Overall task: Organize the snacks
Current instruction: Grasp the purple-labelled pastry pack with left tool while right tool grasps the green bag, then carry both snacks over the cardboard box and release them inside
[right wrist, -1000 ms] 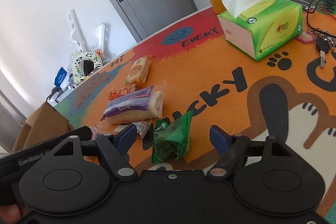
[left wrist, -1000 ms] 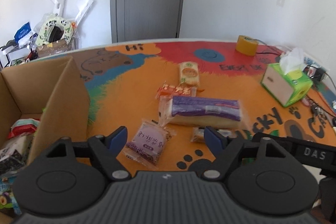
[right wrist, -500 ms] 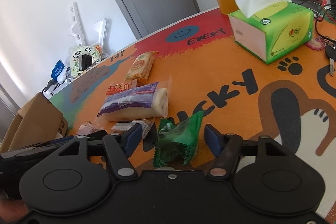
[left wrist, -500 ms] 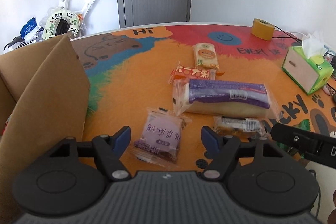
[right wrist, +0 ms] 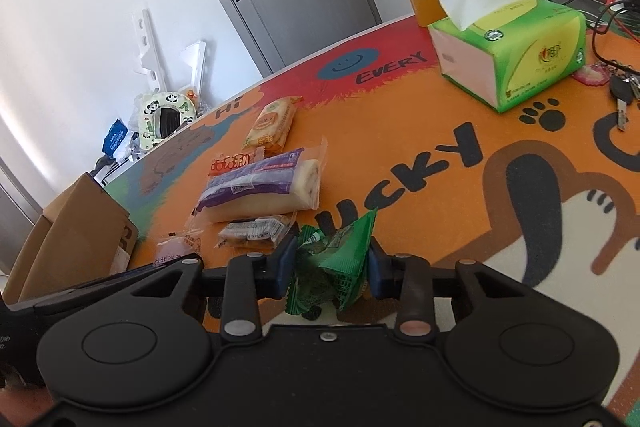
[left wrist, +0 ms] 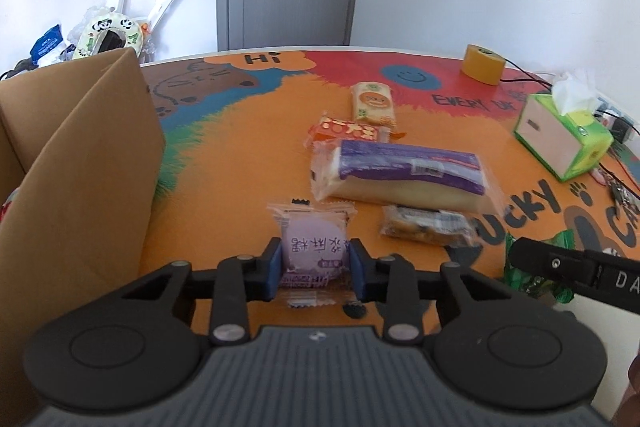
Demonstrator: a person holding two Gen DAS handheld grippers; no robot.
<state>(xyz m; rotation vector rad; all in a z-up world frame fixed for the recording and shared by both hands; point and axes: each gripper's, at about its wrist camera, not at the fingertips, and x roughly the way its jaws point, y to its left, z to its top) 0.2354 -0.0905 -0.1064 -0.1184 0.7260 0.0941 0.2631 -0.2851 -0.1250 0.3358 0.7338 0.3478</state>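
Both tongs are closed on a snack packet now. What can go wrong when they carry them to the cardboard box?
The left tongs pinch the purple packet near its lower end, so it may swing or slip.

The right tongs crumple the green packet; its contents may get crushed.

The cardboard box has a tall flap that the purple packet could catch on.

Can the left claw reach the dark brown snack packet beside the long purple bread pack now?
Probably not yet. The left claw is shut on the pale purple snack packet, so it is occupied. The dark brown snack packet lies uncovered on the mat just right of it, so the way looks free once the claw is emptied.
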